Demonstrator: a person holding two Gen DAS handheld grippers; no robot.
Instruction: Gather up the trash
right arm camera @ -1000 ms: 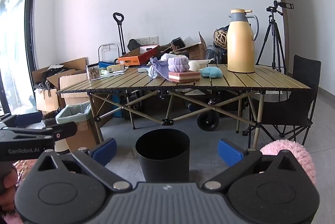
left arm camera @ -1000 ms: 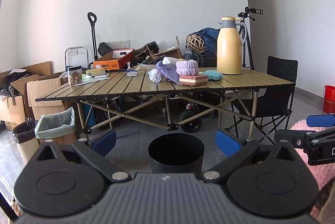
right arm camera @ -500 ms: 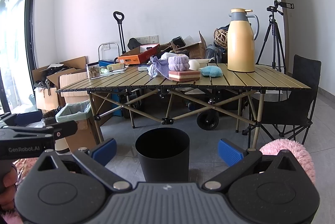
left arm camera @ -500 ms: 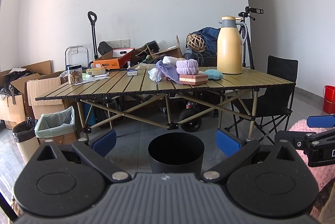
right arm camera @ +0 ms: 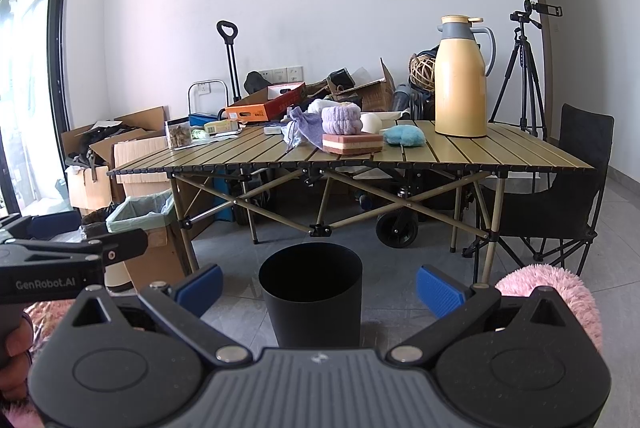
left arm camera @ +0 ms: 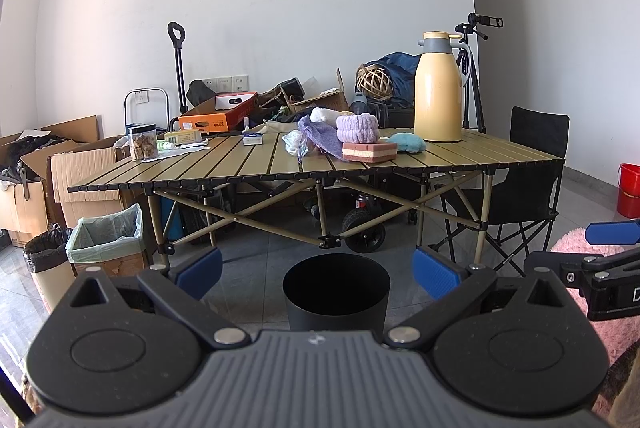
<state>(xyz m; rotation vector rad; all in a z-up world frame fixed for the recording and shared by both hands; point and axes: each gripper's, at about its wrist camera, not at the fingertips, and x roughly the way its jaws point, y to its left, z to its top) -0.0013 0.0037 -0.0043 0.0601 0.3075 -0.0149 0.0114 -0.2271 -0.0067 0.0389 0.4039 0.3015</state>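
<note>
A round black bin [left arm camera: 336, 290] [right arm camera: 311, 294] stands on the grey tile floor in front of a folding slat table [left arm camera: 224, 168] [right arm camera: 500, 152]. My left gripper [left arm camera: 318, 274] is open, its blue pads wide apart with nothing between them, low and short of the bin. My right gripper [right arm camera: 319, 286] is open and empty too, held beside the left one. On the table lie a crumpled white plastic bag [left arm camera: 294, 142], a purple cloth pouch [left arm camera: 318, 134] [right arm camera: 306, 126], a purple towel roll [left arm camera: 357, 128], a pink sponge [left arm camera: 370, 151] [right arm camera: 352, 143] and a blue fluffy pad [left arm camera: 407, 142].
A tall yellow thermos jug [left arm camera: 438, 104] [right arm camera: 460, 88] stands on the table's right part. A lined cardboard bin [left arm camera: 106, 242] and a black-bagged bin [left arm camera: 46, 260] sit at the left, a black folding chair [left arm camera: 536, 188] at the right, and a pink fluffy rug [right arm camera: 540, 282] by me.
</note>
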